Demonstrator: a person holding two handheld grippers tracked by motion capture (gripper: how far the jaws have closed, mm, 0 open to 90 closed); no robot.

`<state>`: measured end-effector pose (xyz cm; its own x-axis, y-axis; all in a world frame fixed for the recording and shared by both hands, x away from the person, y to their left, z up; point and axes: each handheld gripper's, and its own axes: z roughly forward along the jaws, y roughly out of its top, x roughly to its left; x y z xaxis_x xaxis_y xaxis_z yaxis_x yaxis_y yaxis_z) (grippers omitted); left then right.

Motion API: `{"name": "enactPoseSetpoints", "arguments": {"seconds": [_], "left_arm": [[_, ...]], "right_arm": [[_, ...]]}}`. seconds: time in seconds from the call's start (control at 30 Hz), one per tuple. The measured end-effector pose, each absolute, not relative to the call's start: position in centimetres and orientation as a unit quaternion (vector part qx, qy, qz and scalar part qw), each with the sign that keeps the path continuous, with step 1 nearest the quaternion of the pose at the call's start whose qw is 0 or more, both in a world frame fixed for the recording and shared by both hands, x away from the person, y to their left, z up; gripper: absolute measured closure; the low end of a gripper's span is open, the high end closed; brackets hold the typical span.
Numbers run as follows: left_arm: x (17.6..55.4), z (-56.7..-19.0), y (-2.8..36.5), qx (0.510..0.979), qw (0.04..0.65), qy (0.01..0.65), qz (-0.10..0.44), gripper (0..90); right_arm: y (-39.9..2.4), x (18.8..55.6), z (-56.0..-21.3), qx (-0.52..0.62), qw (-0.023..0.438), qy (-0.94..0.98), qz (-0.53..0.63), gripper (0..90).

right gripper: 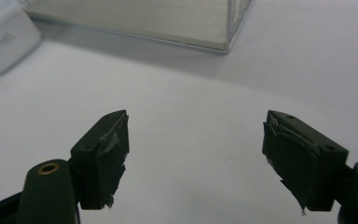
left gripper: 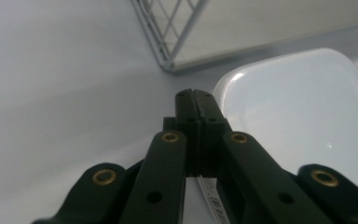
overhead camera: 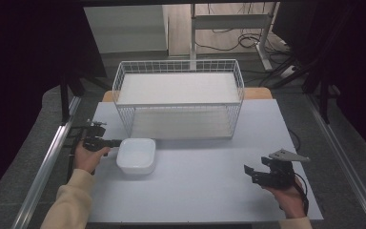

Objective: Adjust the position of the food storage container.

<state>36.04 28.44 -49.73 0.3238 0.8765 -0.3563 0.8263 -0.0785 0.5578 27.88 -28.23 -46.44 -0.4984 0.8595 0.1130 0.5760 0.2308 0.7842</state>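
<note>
A wire basket [overhead camera: 178,98] stands at the far middle of the tabletop [overhead camera: 205,191]. A dish [overhead camera: 136,155] sits just before the basket's left front corner. The left gripper [overhead camera: 116,142] lies at the dish's left edge; the right gripper [overhead camera: 249,172] rests well apart, near the right front.

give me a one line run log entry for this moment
left gripper: shut, at white bowl rim | right gripper: open, empty | wire basket: behind bowl
</note>
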Motion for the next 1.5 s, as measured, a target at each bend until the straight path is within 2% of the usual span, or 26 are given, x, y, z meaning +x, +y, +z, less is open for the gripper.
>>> {"name": "enactPoseSetpoints", "arguments": {"seconds": [0.8,1.27,1.5], "left_arm": [[35.4,-49.5,22.3,0.770,0.358,0.527,0.009,89.4],[35.8,-49.2,17.6,0.793,0.356,0.494,-0.001,89.4],[35.6,-48.9,14.6,0.817,0.351,0.457,-0.008,89.5]], "right_arm": [[-27.9,27.6,-46.1,0.467,0.172,0.767,0.405,22.9],[-27.9,27.6,-46.1,0.466,0.170,0.767,0.406,22.9],[-27.8,27.6,-46.2,0.466,0.169,0.769,0.405,22.9]]}}
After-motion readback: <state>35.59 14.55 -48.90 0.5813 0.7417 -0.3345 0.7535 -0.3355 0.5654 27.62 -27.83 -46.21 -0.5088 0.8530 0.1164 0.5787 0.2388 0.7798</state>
